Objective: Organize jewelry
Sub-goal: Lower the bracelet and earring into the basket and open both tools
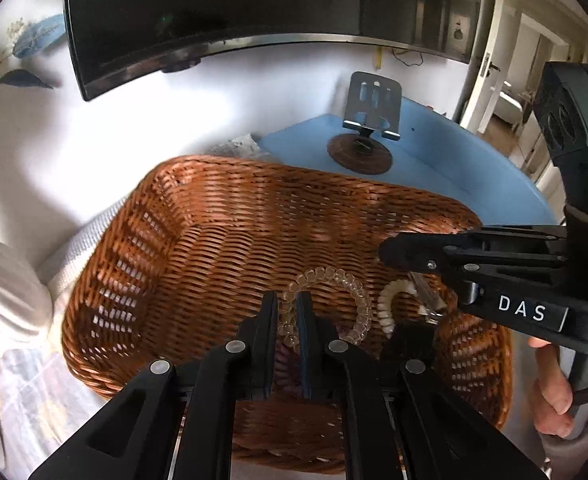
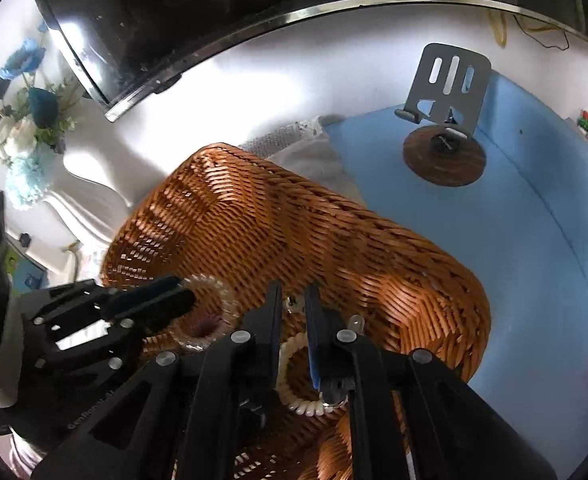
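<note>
Inside the wicker basket (image 1: 221, 240), the left gripper (image 1: 287, 320) has its fingers clamped on a clear coil bracelet (image 1: 334, 304). Beside it, also in the basket, the right gripper (image 2: 294, 320) pinches a white coil bracelet (image 2: 294, 380) (a clear clip (image 1: 426, 300) lies close by). Beyond the basket stands a metal phone stand (image 1: 370, 120).

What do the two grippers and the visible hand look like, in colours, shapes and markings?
Both the left gripper and the right gripper are matte black, with flat narrow fingers, blue inner pads and round silver rivets. The right gripper's body carries white "DAS" lettering and a green light. The right hand is bare.
</note>
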